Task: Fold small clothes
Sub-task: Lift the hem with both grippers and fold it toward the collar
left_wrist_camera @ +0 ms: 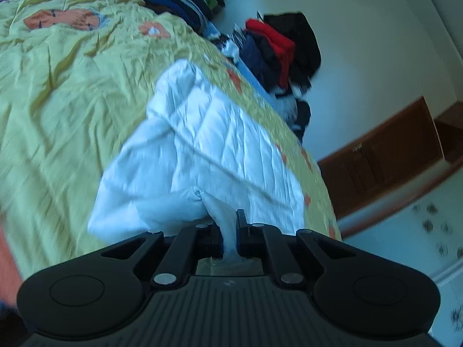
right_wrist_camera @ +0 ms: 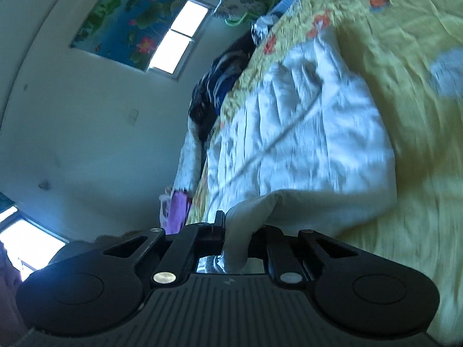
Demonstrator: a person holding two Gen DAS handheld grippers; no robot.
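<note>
A small white garment (left_wrist_camera: 202, 150) lies crumpled on a yellow bedspread (left_wrist_camera: 58, 92) with orange flowers. My left gripper (left_wrist_camera: 229, 225) is shut on a bunched corner of it at the near edge. The same white garment (right_wrist_camera: 303, 150) shows in the right wrist view, spread over the yellow bedspread (right_wrist_camera: 419, 173). My right gripper (right_wrist_camera: 235, 231) is shut on another bunched corner of it. Both views are tilted and blurred by motion.
A heap of dark, red and blue clothes (left_wrist_camera: 277, 52) lies along the far edge of the bed. More dark clothes (right_wrist_camera: 214, 92) lie at the bed's edge in the right wrist view. A brown wooden cabinet (left_wrist_camera: 385, 150) stands by the wall. A window (right_wrist_camera: 179, 37) and floral poster (right_wrist_camera: 127, 20) are on the wall.
</note>
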